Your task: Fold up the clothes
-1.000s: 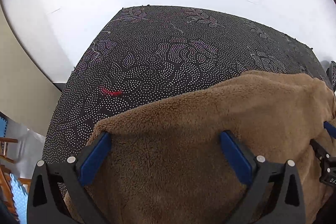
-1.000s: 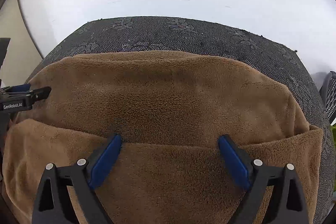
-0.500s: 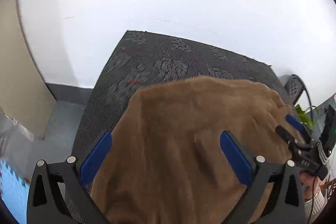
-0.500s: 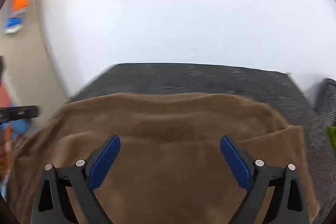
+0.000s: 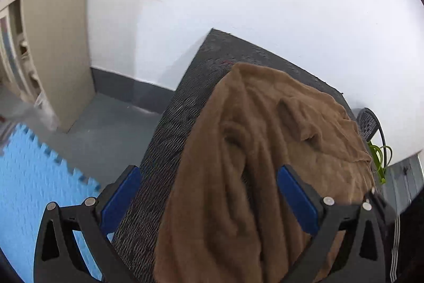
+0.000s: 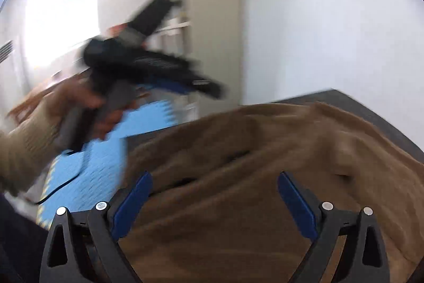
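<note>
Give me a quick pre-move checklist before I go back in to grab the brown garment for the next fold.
1. Left gripper open: ok, fingers spread wide, nothing held.
2. Right gripper open: ok, fingers spread, nothing held.
3. Brown garment lying flat: not ok, bunched into long ridges and creases.
4. Garment fully on the dark table: cannot tell, its near part runs out of view.
5. A clear edge or corner to grasp: cannot tell; right wrist view is motion-blurred.

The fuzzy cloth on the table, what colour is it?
Plain brown cloth, no pattern; the left wrist view shows it best.
</note>
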Tool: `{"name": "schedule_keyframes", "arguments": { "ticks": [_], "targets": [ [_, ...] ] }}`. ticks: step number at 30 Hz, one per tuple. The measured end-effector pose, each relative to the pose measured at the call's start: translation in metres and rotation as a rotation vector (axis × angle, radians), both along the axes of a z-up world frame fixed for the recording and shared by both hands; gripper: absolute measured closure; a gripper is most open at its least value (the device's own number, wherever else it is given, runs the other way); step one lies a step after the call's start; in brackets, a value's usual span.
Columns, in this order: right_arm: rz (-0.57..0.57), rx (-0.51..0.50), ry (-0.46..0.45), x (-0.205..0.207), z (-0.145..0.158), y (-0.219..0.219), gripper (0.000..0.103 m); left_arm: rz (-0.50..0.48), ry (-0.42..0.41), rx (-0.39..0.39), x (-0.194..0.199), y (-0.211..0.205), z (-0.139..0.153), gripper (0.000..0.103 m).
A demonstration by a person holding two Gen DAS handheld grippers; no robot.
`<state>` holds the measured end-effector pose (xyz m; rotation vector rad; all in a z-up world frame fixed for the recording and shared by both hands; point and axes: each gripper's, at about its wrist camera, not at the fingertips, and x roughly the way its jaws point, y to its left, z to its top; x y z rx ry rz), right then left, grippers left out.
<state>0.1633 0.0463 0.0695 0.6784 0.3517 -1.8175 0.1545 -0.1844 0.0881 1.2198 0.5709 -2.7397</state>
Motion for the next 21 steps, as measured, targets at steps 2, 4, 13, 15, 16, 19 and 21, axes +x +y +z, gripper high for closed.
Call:
{"name": "schedule_keyframes", "arguments": {
  "ticks": [2,4,13,15,16,19,21],
  "targets": [
    [0.069,0.01,-0.033,0.02,-0.002,-0.008,0.005,0.015,0.002,-0.005,0.009,-0.002,-0.006,0.0],
    [0.138,0.02,-0.067,0.041,-0.003,-0.017,0.005,0.024,0.006,-0.014,0.016,-0.001,-0.011,0.0],
    [0.199,0.163,-0.112,0.075,-0.035,-0.045,0.061,0.065,0.015,0.063,0.035,-0.018,-0.029,0.0],
    [0.19,0.17,-0.125,0.075,-0.038,-0.05,0.061,0.072,0.02,0.077,0.038,-0.021,-0.031,0.0],
    [0.18,0.175,-0.124,0.075,-0.039,-0.053,0.061,0.075,0.022,0.08,0.04,-0.022,-0.032,0.0],
    [0.166,0.2,-0.087,0.077,-0.047,-0.062,0.061,0.078,0.021,0.083,0.043,-0.024,-0.033,0.0],
    [0.161,0.234,-0.023,0.084,-0.051,-0.072,0.061,0.079,0.02,0.087,0.044,-0.026,-0.034,0.0]
  ]
}}
